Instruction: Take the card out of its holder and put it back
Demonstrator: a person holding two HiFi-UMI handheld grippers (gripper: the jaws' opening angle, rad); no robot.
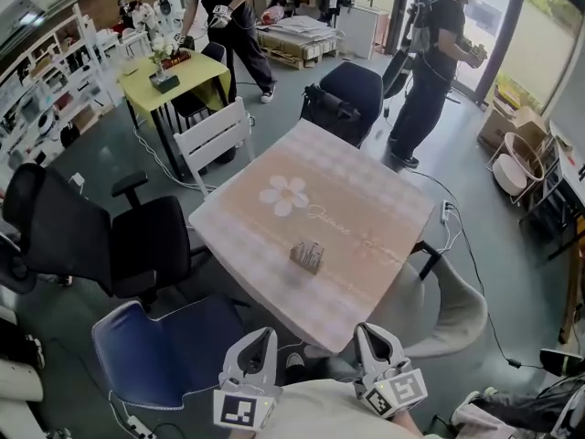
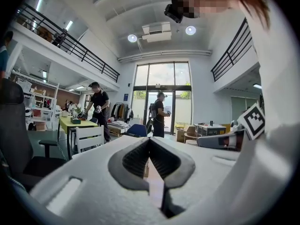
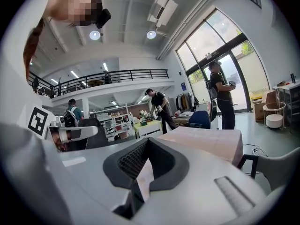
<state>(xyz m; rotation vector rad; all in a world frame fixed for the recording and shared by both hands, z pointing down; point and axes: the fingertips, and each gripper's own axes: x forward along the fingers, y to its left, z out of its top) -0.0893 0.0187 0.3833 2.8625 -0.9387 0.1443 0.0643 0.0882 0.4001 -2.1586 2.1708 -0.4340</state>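
At the bottom of the head view, a little left of the middle: left claw (image 1: pixel 264 336), shut tight. Same in the left gripper view (image 2: pixel 150 141): dark pads tip to tip, nothing between them. Holding nothing, touching nothing.

At the bottom of the head view, a little right of the middle: right claw (image 1: pixel 366 330), shut tight too. Same in the right gripper view (image 3: pixel 147 141): pads pressed together, nothing held, nothing touched.

Both claws just off the near corner of the table (image 1: pixel 370 236), side by side, tips toward it.

In the middle of the frame, on the pink checked cloth (image 1: pixel 239 210) with a white flower: card holder (image 1: pixel 307 255), a small box standing alone. Well away from both claws. Something upright inside it, too small to tell if it is the card.

At the upper left, on a yellow table (image 1: pixel 146 91): a small dark pot (image 1: pixel 165 82) with flowers in it.
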